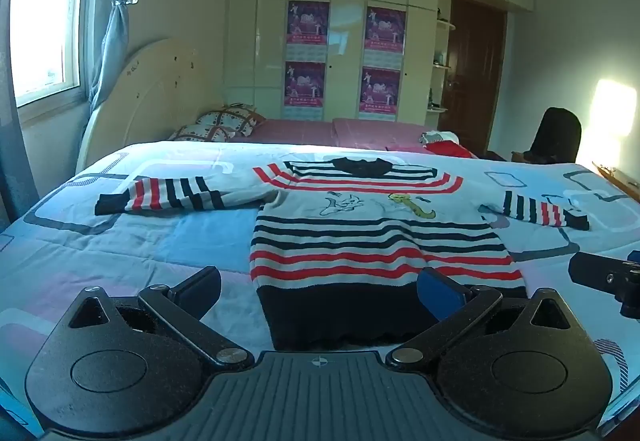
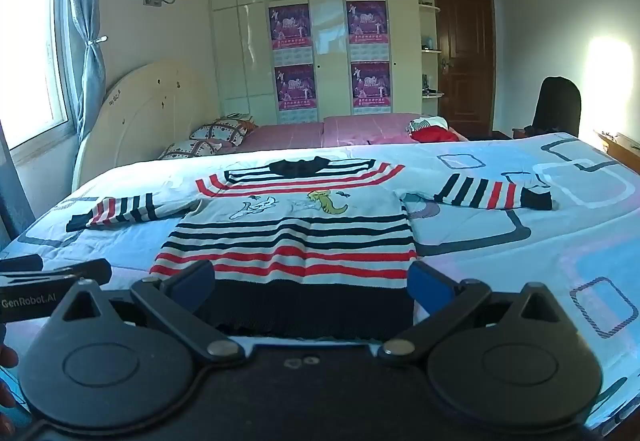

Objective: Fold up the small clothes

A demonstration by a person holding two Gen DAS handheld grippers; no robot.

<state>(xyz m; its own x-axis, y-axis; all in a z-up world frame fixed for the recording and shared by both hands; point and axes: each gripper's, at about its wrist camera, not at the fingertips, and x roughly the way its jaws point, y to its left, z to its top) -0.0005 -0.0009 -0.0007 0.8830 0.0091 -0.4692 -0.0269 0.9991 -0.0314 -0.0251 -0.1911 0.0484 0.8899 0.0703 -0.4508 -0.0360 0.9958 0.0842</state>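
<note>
1. A bed covered by a pale blue quilt [image 1: 168, 241] with grey, pink and white rectangle outlines is filling the lower half of both views; a cream headboard [image 1: 152, 93] is standing at its left end.
2. A wardrobe [image 1: 344, 21] of cream panels is lining the far wall, with four purple posters [image 1: 307, 23] on its doors, a brown door [image 1: 474, 73] to its right and a blue curtain [image 1: 116, 13] hanging by the window on the left.
3. A pink sheet [image 2: 304, 131] is showing beyond the quilt, with two patterned pillows [image 1: 228, 123] lying near the headboard and a red garment [image 2: 434, 135] lying at the far right.
4. A small striped sweater [image 1: 360, 237] is lying flat and face up in the middle of the quilt, unfolded, its dark hem nearest the cameras, its dark collar farthest, both sleeves stretching out sideways, and cartoon figures showing on the white chest band.
5. The left gripper [image 1: 320, 291] is hovering at the sweater's hem with its jaws spread wide, nothing between them; its right finger is overlapping the hem's right corner in the left wrist view.
6. The right gripper [image 2: 312, 287] is hovering likewise, jaws wide apart and empty, framing the hem from both sides.
7. A black chair [image 2: 558, 107] is standing by the sunlit right wall.
</note>
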